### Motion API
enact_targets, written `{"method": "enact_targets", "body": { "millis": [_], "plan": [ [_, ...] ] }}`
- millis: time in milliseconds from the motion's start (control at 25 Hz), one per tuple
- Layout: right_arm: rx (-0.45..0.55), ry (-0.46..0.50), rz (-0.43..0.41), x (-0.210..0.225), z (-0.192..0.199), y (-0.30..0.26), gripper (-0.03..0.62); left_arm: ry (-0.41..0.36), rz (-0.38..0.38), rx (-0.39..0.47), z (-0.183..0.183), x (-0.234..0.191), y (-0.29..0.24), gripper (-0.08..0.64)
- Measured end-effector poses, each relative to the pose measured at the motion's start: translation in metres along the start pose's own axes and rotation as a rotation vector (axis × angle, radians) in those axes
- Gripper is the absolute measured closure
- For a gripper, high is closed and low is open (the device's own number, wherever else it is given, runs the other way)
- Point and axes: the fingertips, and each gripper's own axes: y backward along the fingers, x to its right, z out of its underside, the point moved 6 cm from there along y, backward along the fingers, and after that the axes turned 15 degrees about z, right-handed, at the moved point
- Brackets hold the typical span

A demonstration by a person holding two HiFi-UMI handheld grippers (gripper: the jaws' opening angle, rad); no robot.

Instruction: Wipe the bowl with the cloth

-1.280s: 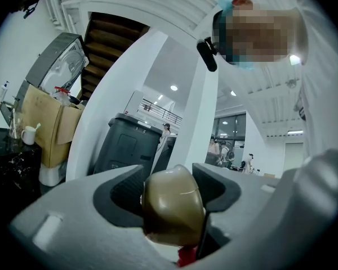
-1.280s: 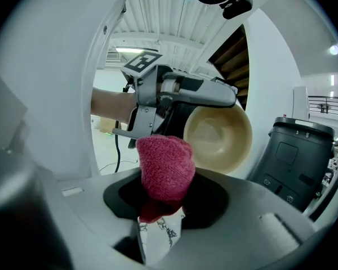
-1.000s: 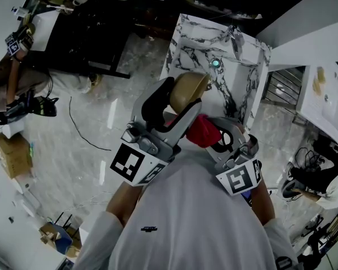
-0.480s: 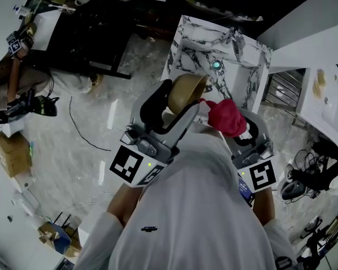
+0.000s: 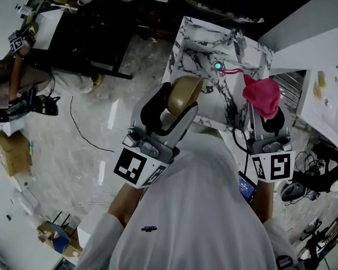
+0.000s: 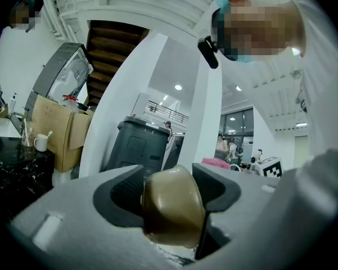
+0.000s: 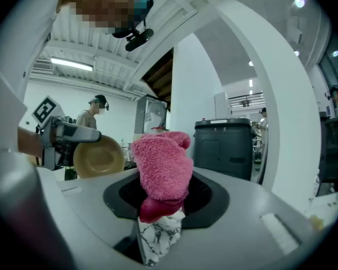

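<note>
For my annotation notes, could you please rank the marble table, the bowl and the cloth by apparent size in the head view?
1. marble table, clearly largest.
2. bowl and cloth: these look alike, and both are held nearer the camera, so I leave them unranked.

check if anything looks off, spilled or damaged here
Nothing looks spilled or broken. The left gripper is clamped on the tan bowl, which is tipped on its side. The right gripper holds the bunched pink cloth off to the right, apart from the bowl. That gap is all that stands out.
</note>
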Motion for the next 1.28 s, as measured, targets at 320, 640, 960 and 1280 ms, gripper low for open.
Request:
{"method": "enact_targets", "body": {
  "millis": [320,640,960,1280],
  "plan": [
    [-0.095,-0.123,0.267,0.019,0.038,0.009,0.448,-0.061,-0.022,-0.031,0.007,-0.001,0.001,0.284],
    [-0.164,-0.171,0.321,0.001,0.061,0.015,0.448,-0.083,-0.045,-0.05,0.018,0.0,-0.001,0.284],
    [-0.19,-0.168,0.345,0.003,0.061,0.015,0.448,-0.06,-0.11,-0.06,0.026,-0.005,0.008,0.284],
    [-0.246,-0.17,0.327,-0.002,0.067,0.015,0.449,-0.035,-0.114,-0.075,0.033,-0.003,0.01,0.284]
  ]
}}
